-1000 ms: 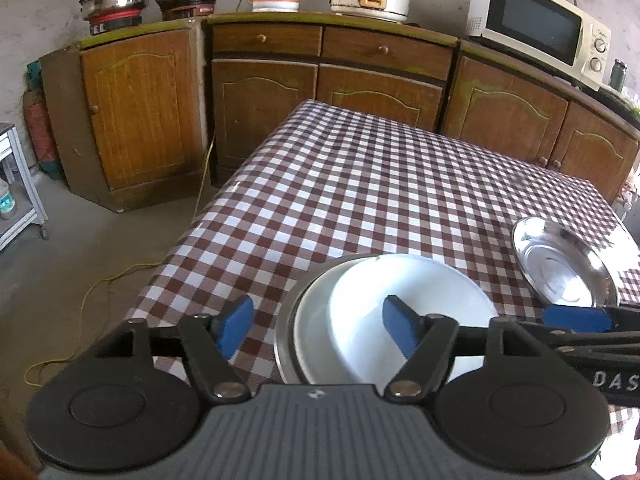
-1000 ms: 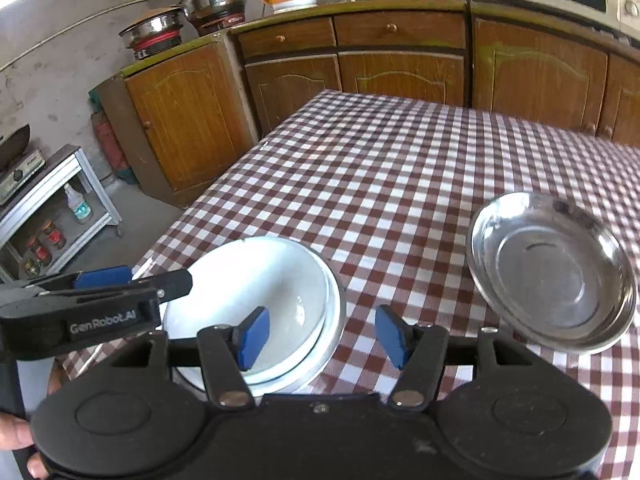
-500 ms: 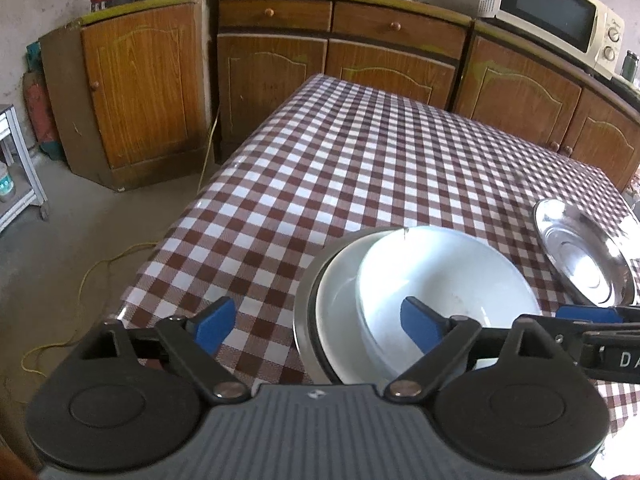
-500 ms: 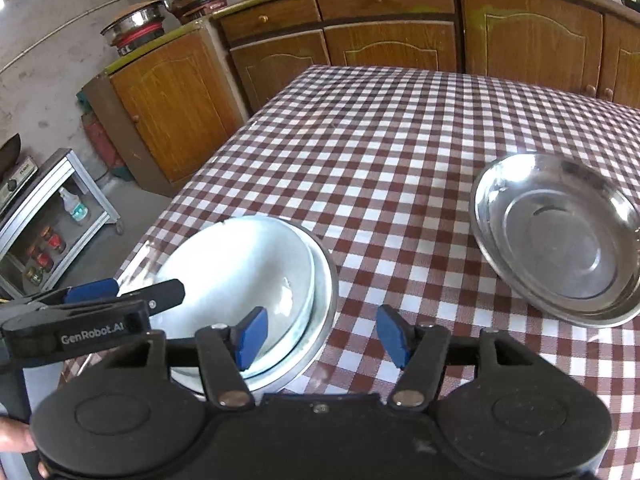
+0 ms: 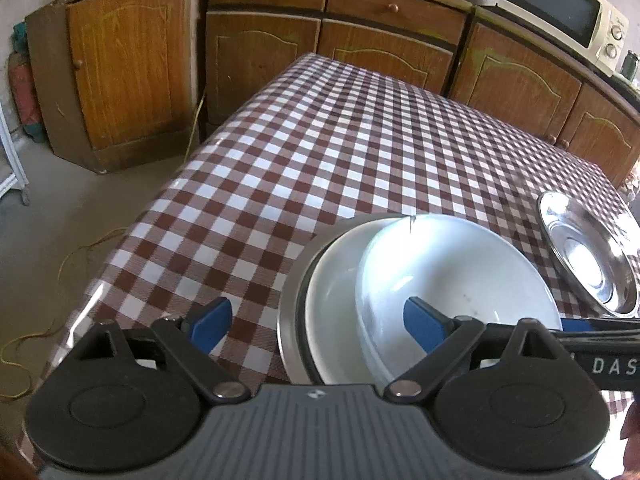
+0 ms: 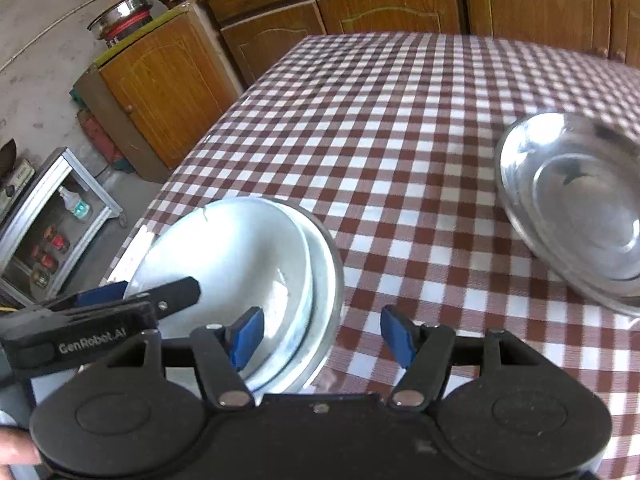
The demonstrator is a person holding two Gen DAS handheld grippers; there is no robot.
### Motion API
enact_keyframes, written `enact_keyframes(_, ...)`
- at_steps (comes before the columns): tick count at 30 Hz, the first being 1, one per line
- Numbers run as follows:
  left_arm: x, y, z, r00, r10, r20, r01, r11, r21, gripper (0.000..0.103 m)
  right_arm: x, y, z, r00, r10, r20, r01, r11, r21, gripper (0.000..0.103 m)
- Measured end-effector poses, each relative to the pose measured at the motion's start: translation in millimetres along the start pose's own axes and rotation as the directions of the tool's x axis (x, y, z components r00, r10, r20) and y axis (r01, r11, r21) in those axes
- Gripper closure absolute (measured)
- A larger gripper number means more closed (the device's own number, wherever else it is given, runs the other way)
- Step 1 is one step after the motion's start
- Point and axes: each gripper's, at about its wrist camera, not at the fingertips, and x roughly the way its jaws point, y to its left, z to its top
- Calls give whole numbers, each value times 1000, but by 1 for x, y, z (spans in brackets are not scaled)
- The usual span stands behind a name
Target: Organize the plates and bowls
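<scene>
Checked brown-and-white oilcloth covers the long table [image 5: 360,152], and near its front left corner sits a small stack of dishes. At the bottom is a shallow round steel plate [image 5: 289,312], its grey rim showing on the left. A white round plate [image 5: 332,320] rests inside it, and a white ceramic bowl [image 5: 460,272] sits on top, shifted toward the right so the layers show as crescents.

The left gripper [image 5: 316,326], black with blue pads, hangs over the stack's left edge. Its jaws have just been opening and stand wide apart: the left pad is above the cloth just outside the steel rim, the right pad is above the inside of the bowl. The rims lie between the pads, but neither pad presses on anything, so the tool is released.

The right gripper [image 6: 322,338] hovers at the stack's right edge. Its jaws have also just been widening; one pad is over the white bowl, the other over bare cloth, the steel rim between them, nothing clamped.

Well apart to the right lies a second round shiny steel plate [image 6: 580,208], alone on the cloth. Wooden cabinets [image 5: 128,64] line the wall behind, with a cream microwave oven [image 5: 556,12] on the counter.
</scene>
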Motion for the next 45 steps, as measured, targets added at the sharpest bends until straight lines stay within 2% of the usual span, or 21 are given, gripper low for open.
enact_keyframes(2,3,-1,0,1000,-8,-1,8,1000,8,8,5,0,2,1000,0,-3,0,1000,0,25)
enact_keyframes(4,7,-1,1,1000,-19,-3,19,1000,11,15,9,2,2,1000,4,-2,-4,1000,-11,25)
enact_keyframes(6,12,-1,0,999,-49,-19,49,999,9,30,11,3,2,1000,27,-2,-27,1000,-8,28)
enact_keyframes(8,14,-2,0,997,-81,-16,81,997,5,35,13,5,1,999,36,-6,-36,999,-23,50)
enact_keyframes(12,12,0,-1,997,-78,-8,77,996,-33,41,13,8,1,1000,26,13,-25,999,-32,52)
enact_keyframes(18,10,-2,-2,998,-69,-15,68,997,-45,41,12,7,1,1000,7,24,-6,1000,-24,53)
enact_keyframes(25,1,-5,7,998,-63,14,64,997,-37,41,-7,12,4,998,-8,65,11,999,-47,53)
enact_keyframes(45,-37,-13,22,995,-45,93,45,999,-5,41,-45,31,11,989,14,146,-3,997,-77,53)
